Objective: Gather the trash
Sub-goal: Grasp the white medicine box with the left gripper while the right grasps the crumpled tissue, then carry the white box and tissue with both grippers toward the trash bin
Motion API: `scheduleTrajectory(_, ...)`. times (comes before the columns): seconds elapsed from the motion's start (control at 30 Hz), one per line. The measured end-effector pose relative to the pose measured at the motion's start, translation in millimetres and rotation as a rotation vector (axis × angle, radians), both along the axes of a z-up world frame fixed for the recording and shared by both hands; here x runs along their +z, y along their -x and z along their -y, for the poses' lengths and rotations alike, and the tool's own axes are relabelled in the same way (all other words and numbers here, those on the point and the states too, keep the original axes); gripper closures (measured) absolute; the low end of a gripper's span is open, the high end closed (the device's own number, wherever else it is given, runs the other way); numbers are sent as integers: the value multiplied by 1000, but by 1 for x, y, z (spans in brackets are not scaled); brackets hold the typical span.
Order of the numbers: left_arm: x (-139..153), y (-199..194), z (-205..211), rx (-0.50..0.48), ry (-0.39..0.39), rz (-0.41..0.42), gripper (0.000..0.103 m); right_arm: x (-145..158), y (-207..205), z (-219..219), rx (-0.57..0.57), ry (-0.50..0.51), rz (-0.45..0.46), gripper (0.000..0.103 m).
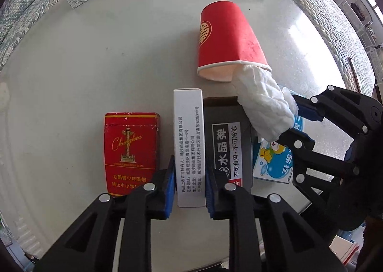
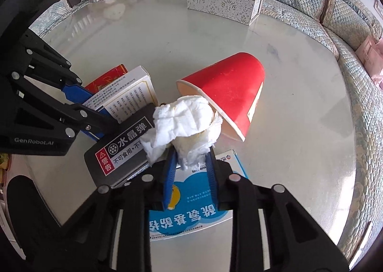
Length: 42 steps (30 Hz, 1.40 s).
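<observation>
White tissue (image 2: 189, 126) is what my right gripper (image 2: 191, 164) has pinched in its jaws, the wad trailing out of the mouth of the tipped red paper cup (image 2: 229, 95) on the glass desk (image 2: 299, 152). My left gripper (image 1: 189, 190) has its jaws clamped on the edges of the white carton (image 1: 189, 142), beside the red cigarette pack (image 1: 130, 152) and the dark box (image 1: 227, 147). Lifting the tissue could, I judge, drag the light cup along or tear the wad; the carton could twist in its narrow hold. Hidden from me: the cup's inside, most of the blue-and-white packet (image 2: 191, 214) under my jaws, and any bin.
</observation>
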<state>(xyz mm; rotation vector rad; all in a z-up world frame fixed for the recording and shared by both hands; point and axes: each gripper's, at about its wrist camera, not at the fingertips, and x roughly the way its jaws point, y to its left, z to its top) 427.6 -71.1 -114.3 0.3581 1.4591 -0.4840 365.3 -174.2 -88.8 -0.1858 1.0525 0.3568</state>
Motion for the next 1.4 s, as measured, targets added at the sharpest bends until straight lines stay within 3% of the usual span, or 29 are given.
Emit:
scheduleTrajectory(0.17, 2, -1, -10, 35, 7, -2, 83, 4, 3, -1, 7, 2, 11, 91)
scheduleTrajectory(0.57, 31, 15, -34, 45, 32, 42, 83, 35, 19, 2, 8, 30, 76, 92)
scheduleTrajectory(0.83, 50, 35, -29, 52, 49, 62, 83, 50, 39, 5, -1, 22, 85, 92)
scheduleTrajectory(1.4, 111, 135, -45, 58, 94, 179, 83, 116, 127, -9, 7, 34, 174, 92)
